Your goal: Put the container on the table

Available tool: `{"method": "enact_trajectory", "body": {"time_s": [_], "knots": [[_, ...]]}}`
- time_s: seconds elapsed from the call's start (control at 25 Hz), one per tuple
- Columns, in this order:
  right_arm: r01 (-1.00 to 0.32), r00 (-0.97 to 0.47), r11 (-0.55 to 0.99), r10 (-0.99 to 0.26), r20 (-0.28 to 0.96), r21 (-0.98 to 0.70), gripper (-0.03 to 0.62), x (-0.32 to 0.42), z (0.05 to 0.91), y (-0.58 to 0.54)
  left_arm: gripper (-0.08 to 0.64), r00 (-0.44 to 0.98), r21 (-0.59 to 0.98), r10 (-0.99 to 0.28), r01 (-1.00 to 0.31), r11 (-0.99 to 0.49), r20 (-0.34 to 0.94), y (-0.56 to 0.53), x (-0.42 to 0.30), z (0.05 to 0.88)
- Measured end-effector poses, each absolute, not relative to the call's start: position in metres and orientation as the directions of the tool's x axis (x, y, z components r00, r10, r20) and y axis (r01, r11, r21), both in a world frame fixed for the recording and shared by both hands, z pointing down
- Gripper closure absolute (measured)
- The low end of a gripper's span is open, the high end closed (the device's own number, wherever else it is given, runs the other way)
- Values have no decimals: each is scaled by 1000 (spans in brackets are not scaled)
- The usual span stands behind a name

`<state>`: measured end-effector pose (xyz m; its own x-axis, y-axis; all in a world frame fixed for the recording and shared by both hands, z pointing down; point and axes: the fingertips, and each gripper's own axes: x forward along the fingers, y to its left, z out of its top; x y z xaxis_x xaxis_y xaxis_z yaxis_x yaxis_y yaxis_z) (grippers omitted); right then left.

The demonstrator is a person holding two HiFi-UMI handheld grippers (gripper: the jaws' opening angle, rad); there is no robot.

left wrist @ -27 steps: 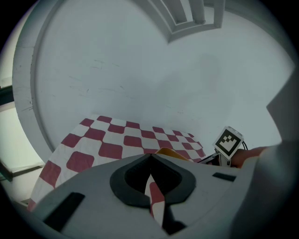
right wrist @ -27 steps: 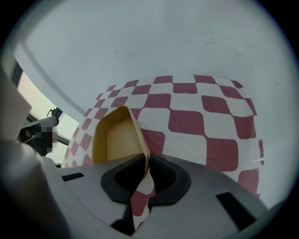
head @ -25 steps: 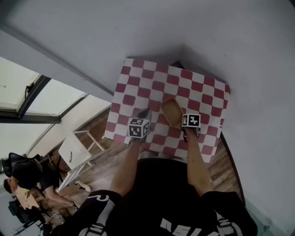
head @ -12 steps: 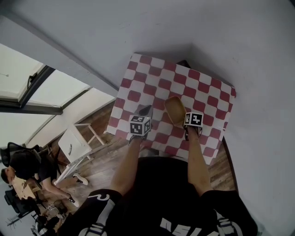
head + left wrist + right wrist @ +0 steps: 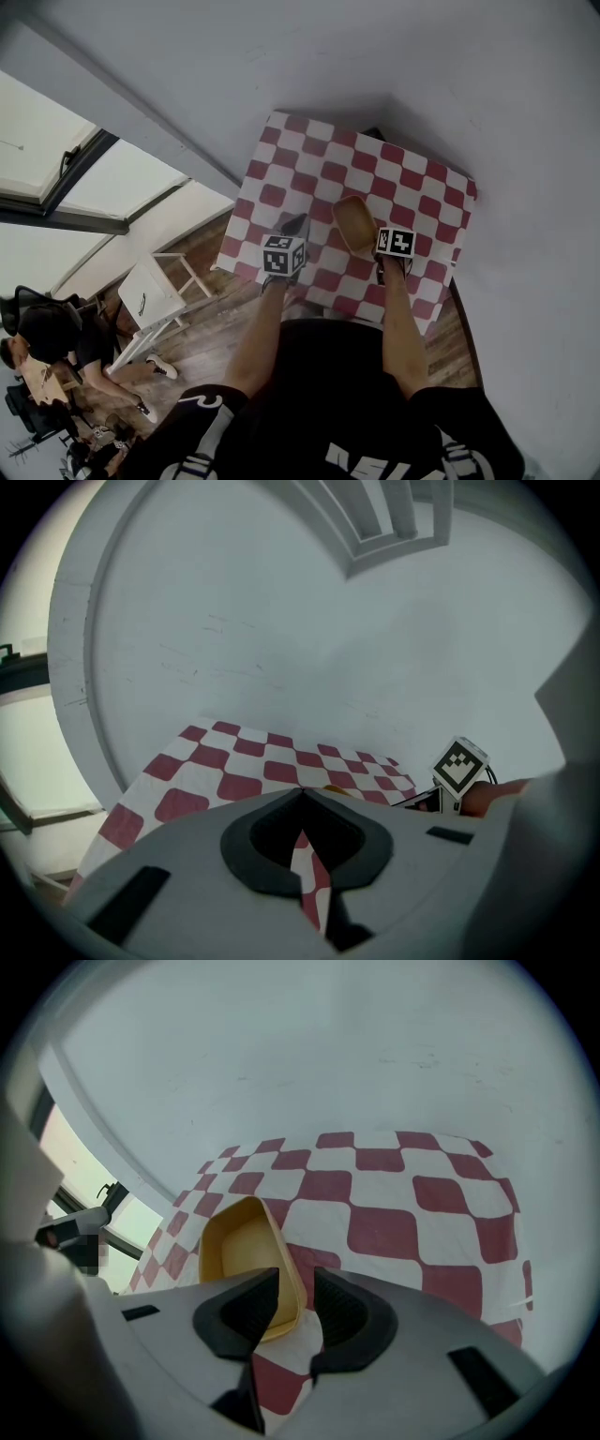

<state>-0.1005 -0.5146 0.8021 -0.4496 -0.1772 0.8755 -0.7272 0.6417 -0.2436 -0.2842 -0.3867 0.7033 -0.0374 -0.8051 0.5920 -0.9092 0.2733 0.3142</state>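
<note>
The container [image 5: 246, 1258] sits on the checkered table [image 5: 394, 1194], its rim between the jaws of the right gripper [image 5: 295, 1277]. They have just been opening wide, and the pads are off it. Looks like the release. The left gripper [image 5: 302, 791] is pinched closed and empty. Next: back out without nudging it.

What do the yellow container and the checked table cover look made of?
Container: probably moulded plastic, possibly pressed fibre; matte tan-yellow, thin smooth rounded walls.
Table cover: cloth or thin vinyl, hard to tell; red-and-white check, hanging limp over the edge.
</note>
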Motion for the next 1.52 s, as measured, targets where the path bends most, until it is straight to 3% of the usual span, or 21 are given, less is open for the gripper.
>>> {"method": "enact_trajectory", "body": {"time_s": [0.92,1.52], "knots": [[-619,-646,735,-276,712,-276,479,-78,701,-500,535,-113,277,-853,-917,287,510,-348,-243,655],[-597,-732,726,-321,601,-340,562,-41,667,-490,535,-94,233,-869,-944,233,486,-348,-214,630]]}}
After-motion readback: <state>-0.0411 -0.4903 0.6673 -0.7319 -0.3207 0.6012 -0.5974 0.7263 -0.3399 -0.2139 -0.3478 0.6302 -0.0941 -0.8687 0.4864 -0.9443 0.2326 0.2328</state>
